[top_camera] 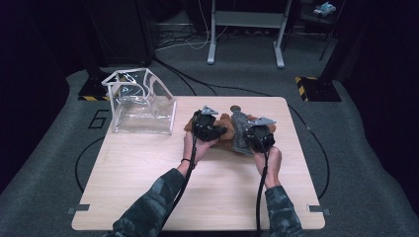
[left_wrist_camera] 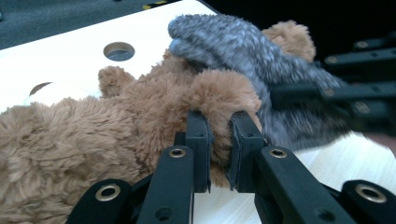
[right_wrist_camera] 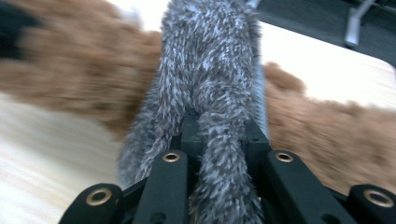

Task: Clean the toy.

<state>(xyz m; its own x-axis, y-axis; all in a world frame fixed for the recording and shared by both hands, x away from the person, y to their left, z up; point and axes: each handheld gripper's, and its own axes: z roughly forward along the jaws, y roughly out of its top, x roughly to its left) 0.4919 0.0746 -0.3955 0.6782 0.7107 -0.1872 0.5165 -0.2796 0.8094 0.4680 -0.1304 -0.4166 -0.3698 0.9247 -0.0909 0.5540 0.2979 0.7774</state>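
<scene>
Table [top_camera: 148, 177]: pale wood, rounded corners; I see it from above with my two sleeved forearms coming in from the near edge.

Clear bag [top_camera: 143, 111]: transparent plastic with white trim and handles, standing open-topped at the far left part of the table, well apart from my grippers.

Plush bear [top_camera: 226, 132]: brown, shaggy pile, lying flat near the far middle of the table, between and under my two grippers. Its long axis runs roughly across the table, left to right. In the left gripper view one rounded limb [left_wrist_camera: 224, 95] points toward the camera; which end is the head I cannot tell.

Grey garment [top_camera: 240, 129]: small knitted piece, speckled grey and white, fuzzy, draped over the bear. Its long axis runs from the near side to the far side of the table, crossing the bear's. In the right gripper view it stretches straight away from the jaws.

Left gripper [top_camera: 207, 126]: black, jaws drawn close, pinching the bear's rounded brown limb between the pads.

Right gripper [top_camera: 258, 136]: black, jaws drawn close, clamped on a bunched fold of the grey garment [right_wrist_camera: 219, 154].
</scene>
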